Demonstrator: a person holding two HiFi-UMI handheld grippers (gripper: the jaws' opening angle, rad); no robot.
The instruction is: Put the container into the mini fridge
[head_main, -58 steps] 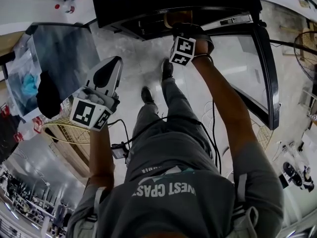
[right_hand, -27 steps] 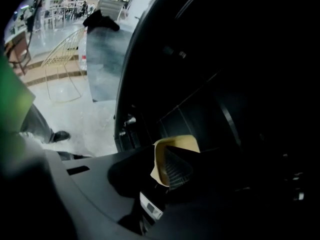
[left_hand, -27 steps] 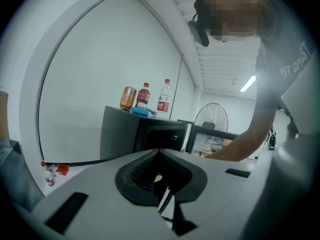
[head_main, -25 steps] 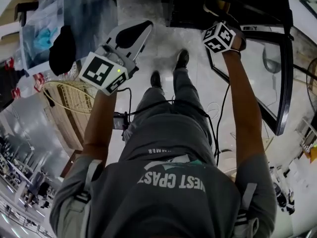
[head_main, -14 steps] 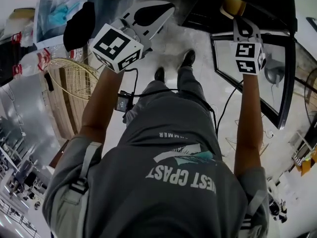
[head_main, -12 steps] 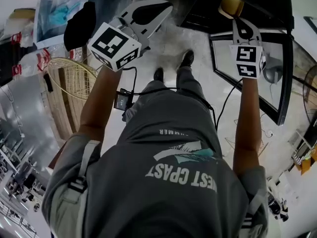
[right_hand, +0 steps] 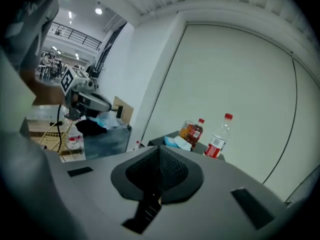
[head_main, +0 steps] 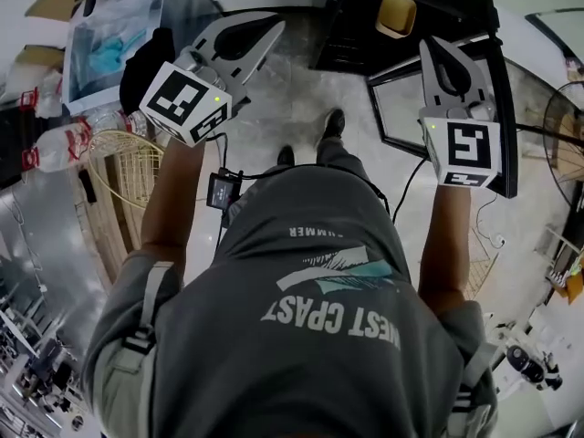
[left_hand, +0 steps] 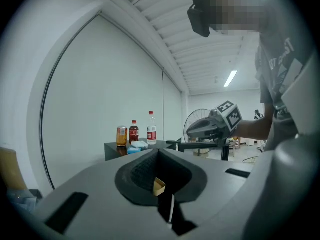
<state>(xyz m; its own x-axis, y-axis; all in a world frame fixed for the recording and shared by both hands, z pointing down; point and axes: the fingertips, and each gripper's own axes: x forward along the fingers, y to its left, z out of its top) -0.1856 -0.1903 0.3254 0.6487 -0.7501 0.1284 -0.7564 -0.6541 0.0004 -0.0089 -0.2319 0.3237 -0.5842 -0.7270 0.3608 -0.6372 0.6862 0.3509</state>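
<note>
Jaws: both pairs are closed tip to tip and grip nothing. On the left gripper the dark pads meet. A small tan shape shows through the slot below them, too small to identify. The right gripper also has its pads together, with none of the task's things between them.
Container: the tan container sits inside the mini fridge, toward the right of the opening and apart from both grippers.
Door: the glass door stands open, swung toward the person's right. In the head view the right gripper lies across it, tips pointing at the fridge opening.
Fridge top: a can, a cola bottle and a clear bottle stand in a row. A blue-and-white pack lies just in front of them.
Left side: a clear box has a black bundle against it. A wire basket and a lying water bottle are near the left gripper's marker cube.
Floor: a cable runs to a small black box by the person's left leg. The shoes stand in front of the fridge.
Open room: pale floor shows between the two grippers and up to the fridge front. The left gripper is held well left of the fridge, beside the clear box.
Edges: the door's dark frame runs just right of the right gripper. A fan stands beyond it at the far right.
</note>
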